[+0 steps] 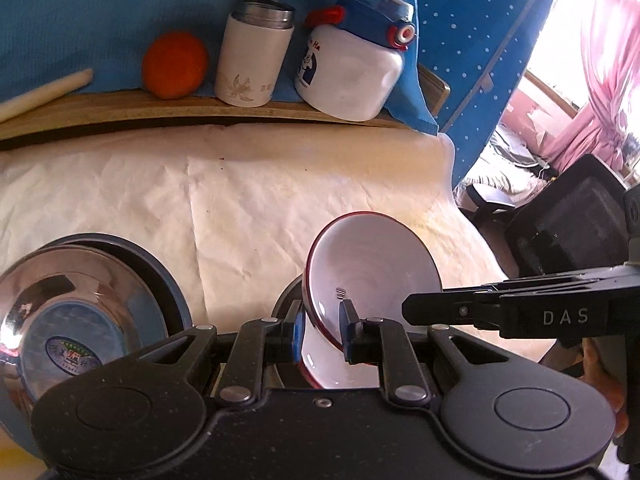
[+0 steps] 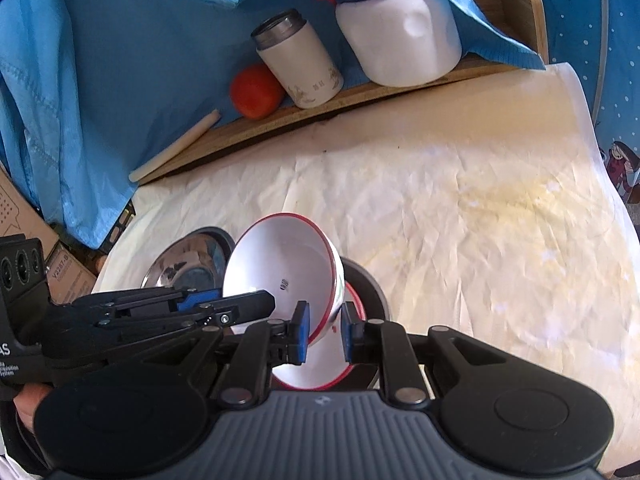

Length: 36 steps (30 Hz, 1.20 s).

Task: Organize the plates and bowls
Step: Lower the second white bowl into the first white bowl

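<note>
Both tongs are acting on one item: a white bowl with a red rim [image 1: 372, 276], tilted steeply with its opening facing away from the cameras. The left tongs [image 1: 321, 328] are closing on the near rim of this bowl, one blue pad [image 1: 297, 334] outside the wall and one inside. The right tongs [image 2: 323, 330] are clamping the same rim further along in the same manner. The bowl is hanging just above a second white red-rimmed dish [image 2: 316, 372], which is resting on a dark plate [image 2: 370, 284] on the paper-covered surface [image 1: 280, 200]. To the left, a steel bowl [image 1: 76, 312] is sitting inside a grey-blue plate [image 1: 168, 280].

Judged step: the tilted bowl is being carried or levelled for stacking. The next move calls for rotating the bowl upright, centring it over its target, and lowering it until it seats before either pair of tongs releases. With the rim pinched at the edge only, slippage is a probable risk.
</note>
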Motion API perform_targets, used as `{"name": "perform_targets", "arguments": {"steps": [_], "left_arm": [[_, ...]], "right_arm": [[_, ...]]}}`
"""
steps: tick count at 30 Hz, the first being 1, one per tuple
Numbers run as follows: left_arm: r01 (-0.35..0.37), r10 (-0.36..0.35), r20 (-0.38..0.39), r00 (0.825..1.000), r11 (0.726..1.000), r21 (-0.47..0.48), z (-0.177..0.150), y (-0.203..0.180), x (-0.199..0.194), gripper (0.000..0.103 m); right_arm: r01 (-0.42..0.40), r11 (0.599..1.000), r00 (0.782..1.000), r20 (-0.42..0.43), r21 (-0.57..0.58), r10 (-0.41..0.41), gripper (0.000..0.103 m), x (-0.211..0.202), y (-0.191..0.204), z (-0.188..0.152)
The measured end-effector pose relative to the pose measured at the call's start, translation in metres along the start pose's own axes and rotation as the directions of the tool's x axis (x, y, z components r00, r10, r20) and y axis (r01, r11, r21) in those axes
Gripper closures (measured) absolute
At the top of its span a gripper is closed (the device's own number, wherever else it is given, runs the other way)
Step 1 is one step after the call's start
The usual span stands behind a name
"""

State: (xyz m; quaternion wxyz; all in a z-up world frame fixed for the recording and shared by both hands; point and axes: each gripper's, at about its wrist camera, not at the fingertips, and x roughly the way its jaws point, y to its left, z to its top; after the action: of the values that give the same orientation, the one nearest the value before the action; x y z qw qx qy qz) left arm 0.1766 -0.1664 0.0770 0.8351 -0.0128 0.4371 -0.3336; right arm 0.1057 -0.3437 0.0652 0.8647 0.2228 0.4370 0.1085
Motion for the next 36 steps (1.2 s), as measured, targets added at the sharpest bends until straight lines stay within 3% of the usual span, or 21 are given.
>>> {"name": "perform_targets", "arguments": {"steps": [24, 36], "left_arm": [[-0.106, 0.117, -0.045, 0.992, 0.974, 0.200, -0.017, -0.024, 0.006, 0.083], [-0.122, 0.141, -0.066, 0.988, 0.965, 0.231, -0.016, -0.027, 0.013, 0.081]], "right_arm": [[0.038, 0.999, 0.997, -0.059, -0.037, -0.041, 0.084, 0.007, 0.007, -0.010], [0.085, 0.992, 0.992, -0.080, -0.090, -0.093, 0.084, 0.010, 0.016, -0.007]]}}
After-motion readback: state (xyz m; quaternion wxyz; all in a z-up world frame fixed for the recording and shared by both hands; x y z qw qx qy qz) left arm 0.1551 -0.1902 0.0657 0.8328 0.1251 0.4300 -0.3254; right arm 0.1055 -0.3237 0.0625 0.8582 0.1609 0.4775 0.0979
